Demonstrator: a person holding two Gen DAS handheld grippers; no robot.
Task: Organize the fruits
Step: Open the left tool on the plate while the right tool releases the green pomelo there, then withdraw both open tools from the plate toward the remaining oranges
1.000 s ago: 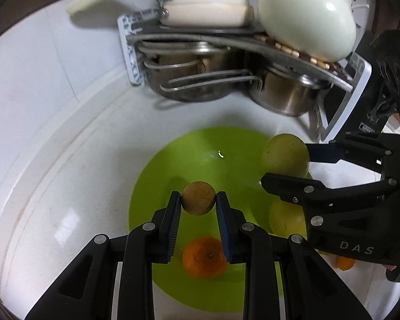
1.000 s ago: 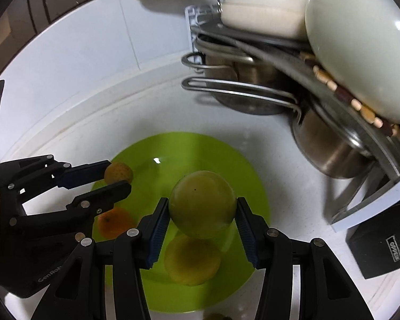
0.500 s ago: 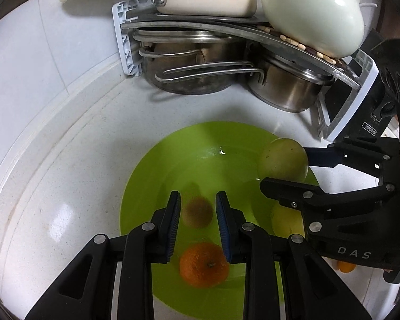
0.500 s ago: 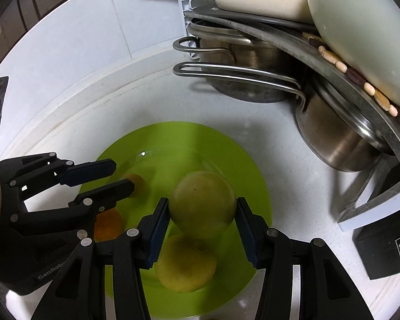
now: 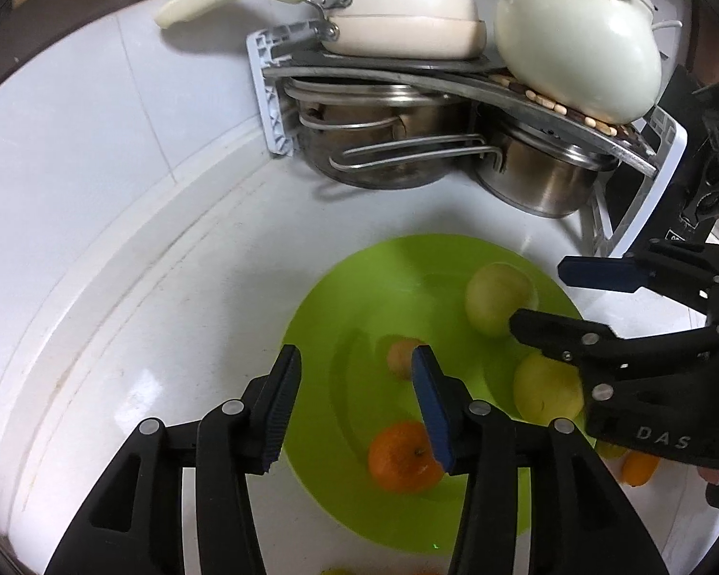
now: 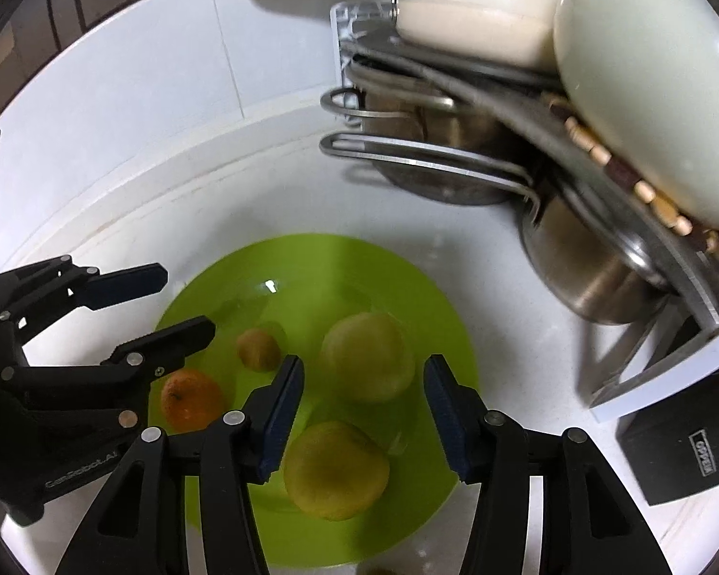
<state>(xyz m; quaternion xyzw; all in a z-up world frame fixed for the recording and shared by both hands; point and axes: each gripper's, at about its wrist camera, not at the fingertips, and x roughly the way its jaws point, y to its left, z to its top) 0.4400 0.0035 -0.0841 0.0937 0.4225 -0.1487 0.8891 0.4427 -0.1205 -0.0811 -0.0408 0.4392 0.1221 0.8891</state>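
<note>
Both hand-held grippers (image 5: pixel 354 402) (image 6: pixel 364 414) just opened, empty; yellow-green fruit (image 6: pixel 366 357) w/ others on green plate (image 6: pixel 311 258).

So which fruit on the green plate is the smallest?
The brownish round fruit near the plate's middle; the orange and both yellow-green fruits are clearly bigger.

Wall: white tiles (image 5: pixel 120 110) with thin joints behind the counter.
Counter: white worktop (image 5: pixel 134 335), glossy, with a raised edge at the wall.
Rack: a dish rack (image 5: pixel 273 96) in the corner, with steel pots (image 5: pixel 541 182) below and cream cookware (image 5: pixel 407 14) on top.
Light: soft reflections on the worktop.
</note>
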